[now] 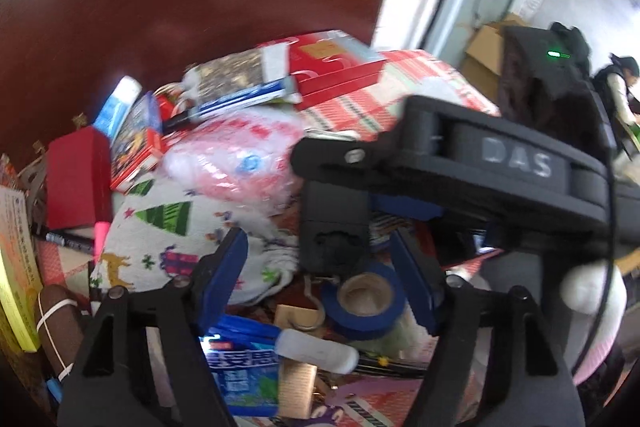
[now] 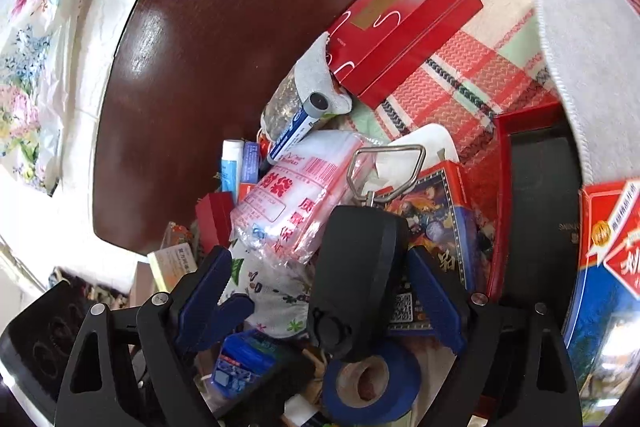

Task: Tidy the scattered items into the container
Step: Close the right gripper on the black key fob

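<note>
Both grippers hang over a crowded pile of household items on a dark red-brown table [image 2: 240,27].

**Left gripper** [image 1: 320,267]: fingers spread wide, holding nothing. A roll of blue tape [image 1: 366,303] lies just ahead of and between the fingertips, resting on the clutter.

**Right gripper** [image 2: 316,275]: fingers also spread. A black case [image 2: 356,267] with a metal clip stands between them. Whether the pads touch the case cannot be told; a gap appears on the left side, so treat it as not gripped.

**Task items:** the blue tape, a marker pen [image 2: 298,125], a bag with red print [image 2: 292,195], a patterned cloth [image 1: 160,243], a red box [image 2: 404,31] and a white tube [image 1: 316,349] lie heaped together. A red-rimmed tray [image 2: 502,187] with a dark interior sits at the right of the pile and is probably the container; this is not certain.

**Step in hand:** selection and approach, by the look of it. Neither tool carries anything.

**Next move calls for:** closing the right fingers squarely on the black case, or lowering the left gripper onto the tape. Neighbouring items crowd both targets, so a straight descent is advisable.
</note>
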`<action>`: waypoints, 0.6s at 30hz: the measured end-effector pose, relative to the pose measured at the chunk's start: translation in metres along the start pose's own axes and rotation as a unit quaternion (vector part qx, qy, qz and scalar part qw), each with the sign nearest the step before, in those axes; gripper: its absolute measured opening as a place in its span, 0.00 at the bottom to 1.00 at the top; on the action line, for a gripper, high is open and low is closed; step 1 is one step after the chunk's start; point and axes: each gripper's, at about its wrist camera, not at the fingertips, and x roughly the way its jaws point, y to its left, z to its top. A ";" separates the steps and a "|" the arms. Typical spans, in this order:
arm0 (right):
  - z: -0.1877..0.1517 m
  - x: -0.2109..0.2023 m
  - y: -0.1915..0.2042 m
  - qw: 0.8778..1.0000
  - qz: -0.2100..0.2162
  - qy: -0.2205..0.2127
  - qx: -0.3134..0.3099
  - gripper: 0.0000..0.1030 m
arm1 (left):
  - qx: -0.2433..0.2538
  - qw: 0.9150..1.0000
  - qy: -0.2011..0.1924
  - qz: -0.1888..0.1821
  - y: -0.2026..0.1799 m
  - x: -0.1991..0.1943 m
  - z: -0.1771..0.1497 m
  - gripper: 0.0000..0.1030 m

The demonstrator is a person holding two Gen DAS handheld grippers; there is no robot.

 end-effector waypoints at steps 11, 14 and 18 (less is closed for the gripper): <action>-0.005 -0.005 0.000 1.000 -0.009 0.012 -0.016 0.83 | -0.040 0.997 0.016 -0.069 0.010 0.037 0.004 0.65; -0.004 -0.007 -0.005 1.000 -0.007 0.012 -0.011 0.75 | -0.034 0.998 0.028 -0.047 0.007 0.050 0.004 0.58; -0.004 -0.007 -0.005 1.000 -0.018 0.013 -0.021 0.71 | -0.018 0.999 0.028 -0.023 -0.002 0.061 0.004 0.58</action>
